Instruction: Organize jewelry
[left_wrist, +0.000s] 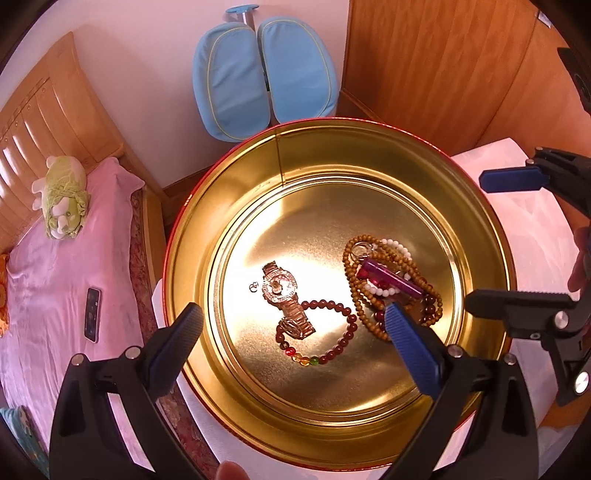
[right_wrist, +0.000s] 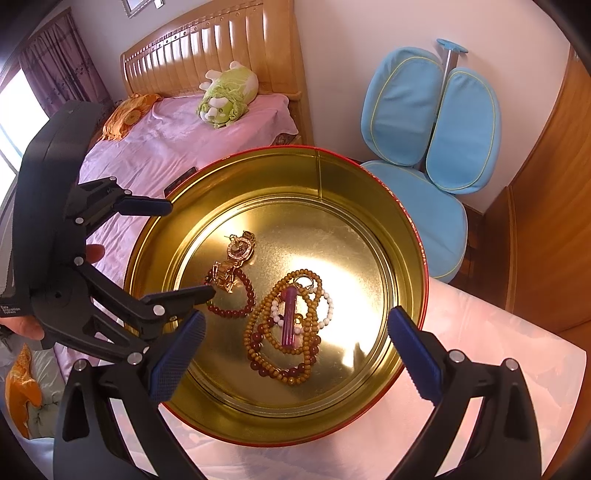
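Note:
A round gold tin (left_wrist: 258, 177) (right_wrist: 369, 192) with a red outside stands on a white-covered table. In it lie a gold watch (left_wrist: 282, 295) (right_wrist: 240, 249), a dark red bead bracelet (left_wrist: 334, 350) (right_wrist: 236, 314), a heap of tan wooden beads (left_wrist: 360, 306) (right_wrist: 258, 332) with white beads (left_wrist: 397, 245) (right_wrist: 328, 302), and a purple tube (left_wrist: 391, 278) (right_wrist: 289, 317). A small earring (left_wrist: 253, 287) lies left of the watch. My left gripper (left_wrist: 291, 325) (right_wrist: 184, 251) is open and empty above the tin. My right gripper (right_wrist: 295, 354) (left_wrist: 491, 236) is open and empty over the tin's near edge.
A bed with a pink sheet (left_wrist: 55, 280) (right_wrist: 166, 133) holds a green plush toy (left_wrist: 61, 195) (right_wrist: 225, 96) and a phone (left_wrist: 92, 308). A blue chair (left_wrist: 262, 74) (right_wrist: 436, 147) stands behind the tin. A wooden wardrobe (left_wrist: 443, 66) (right_wrist: 546, 229) is at the right.

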